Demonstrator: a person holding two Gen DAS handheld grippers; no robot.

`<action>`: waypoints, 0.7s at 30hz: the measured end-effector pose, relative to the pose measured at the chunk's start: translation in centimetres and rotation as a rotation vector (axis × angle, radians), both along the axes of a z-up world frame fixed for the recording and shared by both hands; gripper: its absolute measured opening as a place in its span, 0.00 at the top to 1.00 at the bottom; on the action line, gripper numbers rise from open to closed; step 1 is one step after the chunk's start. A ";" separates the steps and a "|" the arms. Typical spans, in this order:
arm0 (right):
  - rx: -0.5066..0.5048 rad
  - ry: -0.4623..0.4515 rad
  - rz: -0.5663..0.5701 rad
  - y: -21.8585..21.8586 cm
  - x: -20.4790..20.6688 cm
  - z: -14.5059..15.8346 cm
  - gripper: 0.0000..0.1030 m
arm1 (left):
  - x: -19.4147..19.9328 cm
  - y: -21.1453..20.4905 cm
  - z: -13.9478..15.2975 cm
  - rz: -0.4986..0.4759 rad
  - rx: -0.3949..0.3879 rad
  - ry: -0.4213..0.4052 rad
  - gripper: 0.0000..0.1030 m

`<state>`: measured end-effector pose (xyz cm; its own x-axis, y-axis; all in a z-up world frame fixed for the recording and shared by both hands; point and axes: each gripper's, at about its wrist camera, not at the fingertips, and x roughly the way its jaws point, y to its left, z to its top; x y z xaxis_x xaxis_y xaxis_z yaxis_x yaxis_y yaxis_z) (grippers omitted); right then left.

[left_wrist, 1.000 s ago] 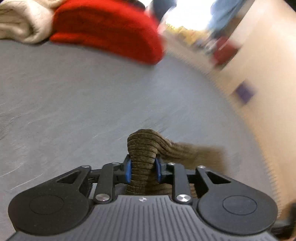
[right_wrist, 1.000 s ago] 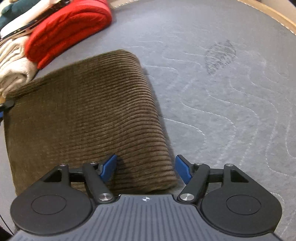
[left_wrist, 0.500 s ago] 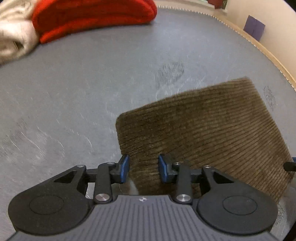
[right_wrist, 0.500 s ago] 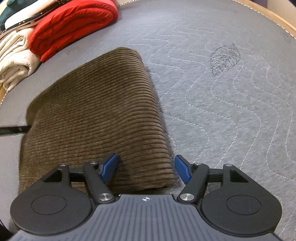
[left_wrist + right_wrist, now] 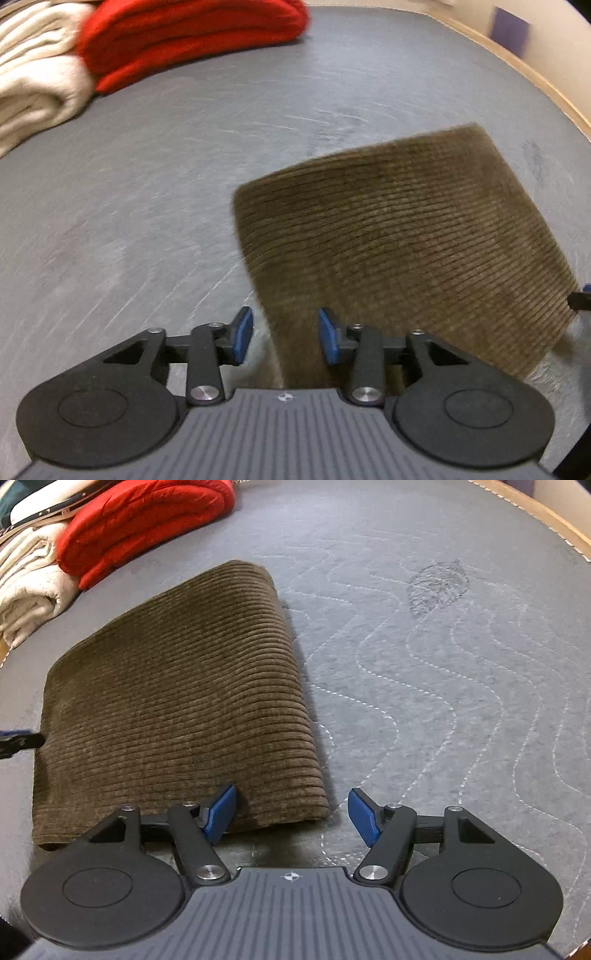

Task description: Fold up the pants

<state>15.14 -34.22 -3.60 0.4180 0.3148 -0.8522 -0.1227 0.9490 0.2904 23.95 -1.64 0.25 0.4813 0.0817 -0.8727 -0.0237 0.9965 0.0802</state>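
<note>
**Trainee:** Checking progress now: how far along is the fold?

**Instructor:** You have the brown corduroy pants point(image 5: 173, 701) lying flat as a compact rectangle on the grey quilted mattress point(image 5: 443, 686). In the right wrist view the pants fill the centre left of the frame, with a rounded fold edge on their right side. No loose leg or waistband shows. Judge the folding as essentially complete; what remains, at most, is a tidy-up or a move to the stack.

**Trainee:** Which stack?

**Instructor:** The folded red garment point(image 5: 144, 520) and cream garment point(image 5: 29, 587) at the upper left, well apart from the pants.

**Trainee:** And my grippers?

**Instructor:** Your left gripper point(image 5: 284, 334) tilts steeply down at the near corner of the pants. Its jaws are opening; fabric lies between the blue pads point(image 5: 242, 334) but they do not press on it, so treat that grasp as released. The view is blurred with motion. Your right gripper point(image 5: 291, 818) also tilts down, jaws spread wide and gripping nothing. One pad sits over the pants' near right corner, the other over bare mattress.
</note>
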 end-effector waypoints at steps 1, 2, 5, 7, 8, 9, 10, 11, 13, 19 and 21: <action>-0.012 -0.020 -0.011 -0.2 -0.2 0.4 0.33 | -0.9 -0.2 1.2 0.012 -0.021 -0.022 0.53; -0.030 -0.053 -0.024 -0.3 -0.6 1.0 0.34 | -2.0 -0.5 2.6 0.015 -0.046 -0.050 0.47; -0.070 -0.221 -0.052 -0.5 -2.1 3.7 0.34 | -5.8 -2.0 6.4 0.022 -0.084 -0.176 0.24; -0.065 -0.320 -0.075 -0.6 -3.4 5.8 0.34 | -8.7 -3.4 8.4 0.053 -0.046 -0.287 0.16; -0.057 -0.359 -0.087 -0.6 -4.2 7.0 0.33 | -10.1 -3.9 9.2 0.068 -0.044 -0.326 0.16; -0.048 -0.388 -0.097 -0.5 -5.0 8.1 0.32 | -11.5 -4.6 9.8 0.087 -0.048 -0.365 0.16; -0.031 -0.421 -0.104 -0.3 -6.1 9.4 0.28 | -12.7 -5.2 10.3 0.104 -0.057 -0.393 0.16; -0.012 -0.449 -0.101 -0.1 -7.2 10.4 0.22 | -13.8 -5.8 10.6 0.109 -0.071 -0.417 0.15; 0.023 -0.508 -0.065 0.4 -9.8 11.9 0.11 | -15.8 -7.3 10.1 0.105 -0.068 -0.464 0.03; 0.016 -0.478 -0.002 2.2 -12.8 10.2 0.07 | -14.2 -11.2 5.6 -0.048 -0.019 -0.323 0.00; -0.024 -0.489 -0.008 2.6 -12.5 9.6 0.07 | -12.8 -11.1 4.8 -0.023 -0.010 -0.306 0.00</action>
